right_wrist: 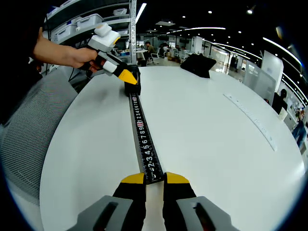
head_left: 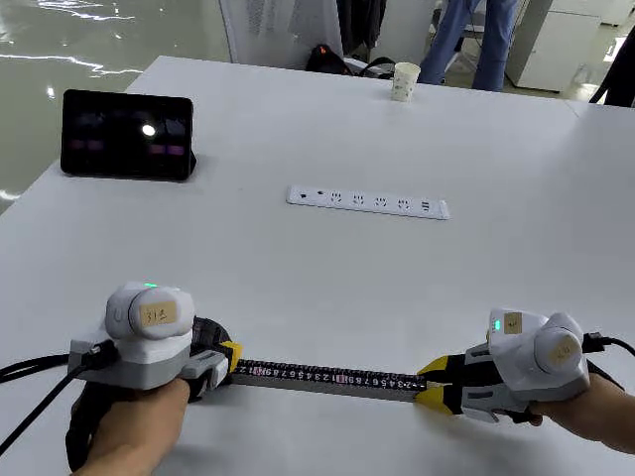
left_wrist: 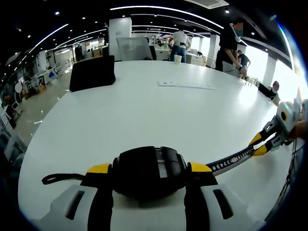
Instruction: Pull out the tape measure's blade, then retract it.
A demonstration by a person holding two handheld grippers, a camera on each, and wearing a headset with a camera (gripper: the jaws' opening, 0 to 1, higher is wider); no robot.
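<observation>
Clamping tape measure case [left_wrist: 150, 169], left tongs [head_left: 221, 366]; right tongs [right_wrist: 149, 179] pinch blade [right_wrist: 141, 134] near numeral 2

Tape blade [right_wrist: 144, 144]: white scale digits on black, 2 3 4 5 legible near free end; others blurred.

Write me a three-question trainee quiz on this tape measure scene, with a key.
1. True or false: the blade lies stretched over the table from the left gripper to the right gripper.
2. The left gripper is shut on: A) the tape measure case; B) a paper cup; C) a tablet.
3. In a few words: what long white thing lies on the table beyond the blade in the head view?
Key: 1 true. 2 A. 3 the power strip.
</observation>
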